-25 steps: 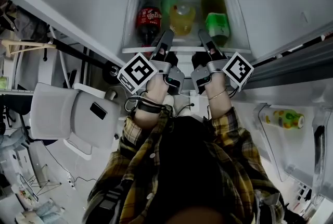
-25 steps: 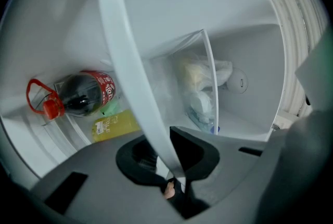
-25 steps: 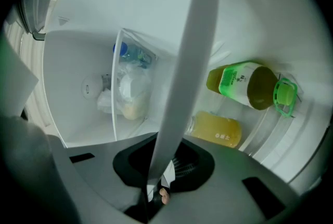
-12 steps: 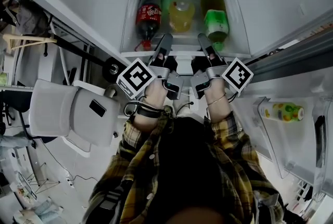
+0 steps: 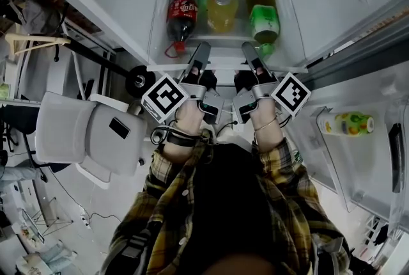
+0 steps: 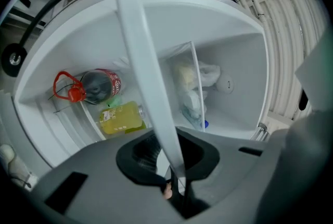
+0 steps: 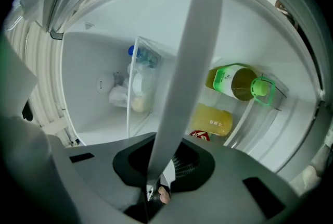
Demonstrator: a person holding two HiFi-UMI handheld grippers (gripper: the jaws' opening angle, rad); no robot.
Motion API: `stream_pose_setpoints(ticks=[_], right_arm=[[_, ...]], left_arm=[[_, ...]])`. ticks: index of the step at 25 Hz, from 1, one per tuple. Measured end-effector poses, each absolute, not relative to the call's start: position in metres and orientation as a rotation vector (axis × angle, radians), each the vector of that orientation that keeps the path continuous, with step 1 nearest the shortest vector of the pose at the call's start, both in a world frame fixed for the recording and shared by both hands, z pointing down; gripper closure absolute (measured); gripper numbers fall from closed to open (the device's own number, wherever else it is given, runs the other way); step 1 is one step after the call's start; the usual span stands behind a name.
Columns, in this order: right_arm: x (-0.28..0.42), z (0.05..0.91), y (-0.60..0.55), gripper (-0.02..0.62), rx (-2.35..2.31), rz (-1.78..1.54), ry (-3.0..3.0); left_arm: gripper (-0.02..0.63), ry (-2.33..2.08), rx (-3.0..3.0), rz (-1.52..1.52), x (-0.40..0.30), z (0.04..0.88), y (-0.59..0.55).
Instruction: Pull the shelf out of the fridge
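Drawing the shelf point(image 5: 223, 64) out evenly, I should re-clamp the right gripper point(image 5: 248, 48), its jaws opening on the rim, while the left gripper point(image 5: 203, 48) pinches it firmly.

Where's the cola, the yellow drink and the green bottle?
cola point(image 5: 182, 13), head view, on its red label.
yellow drink point(image 5: 222, 16), head view, on its body.
green bottle point(image 5: 264, 16), head view, on its green label.
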State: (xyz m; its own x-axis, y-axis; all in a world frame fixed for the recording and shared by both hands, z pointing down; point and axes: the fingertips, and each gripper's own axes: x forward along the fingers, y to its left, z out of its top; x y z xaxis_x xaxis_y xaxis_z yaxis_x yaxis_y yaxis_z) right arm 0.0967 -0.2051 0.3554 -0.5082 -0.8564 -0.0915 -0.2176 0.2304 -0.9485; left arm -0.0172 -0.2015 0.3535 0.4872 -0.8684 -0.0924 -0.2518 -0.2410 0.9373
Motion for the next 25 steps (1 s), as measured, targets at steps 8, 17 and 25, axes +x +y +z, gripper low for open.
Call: stream_pose_setpoints(ticks=[8,17,25], right_arm=[[0.094,0.352,-0.199,0.545,-0.975,-1.271,1.901],[0.093,0.349,-0.196,0.545,-0.979,-1.265,1.912],[0.093,0.35,-0.195,0.546,-0.983,-1.274,1.907]], left_arm=[[0.558,-0.889,1.73,-0.864,-0.014,0.345,-0.195],[0.558,-0.892,1.727,-0.872,-0.016,0.342,-0.192],[0.558,-0.891,1.701,-0.879,-0.016,0.345,-0.19]])
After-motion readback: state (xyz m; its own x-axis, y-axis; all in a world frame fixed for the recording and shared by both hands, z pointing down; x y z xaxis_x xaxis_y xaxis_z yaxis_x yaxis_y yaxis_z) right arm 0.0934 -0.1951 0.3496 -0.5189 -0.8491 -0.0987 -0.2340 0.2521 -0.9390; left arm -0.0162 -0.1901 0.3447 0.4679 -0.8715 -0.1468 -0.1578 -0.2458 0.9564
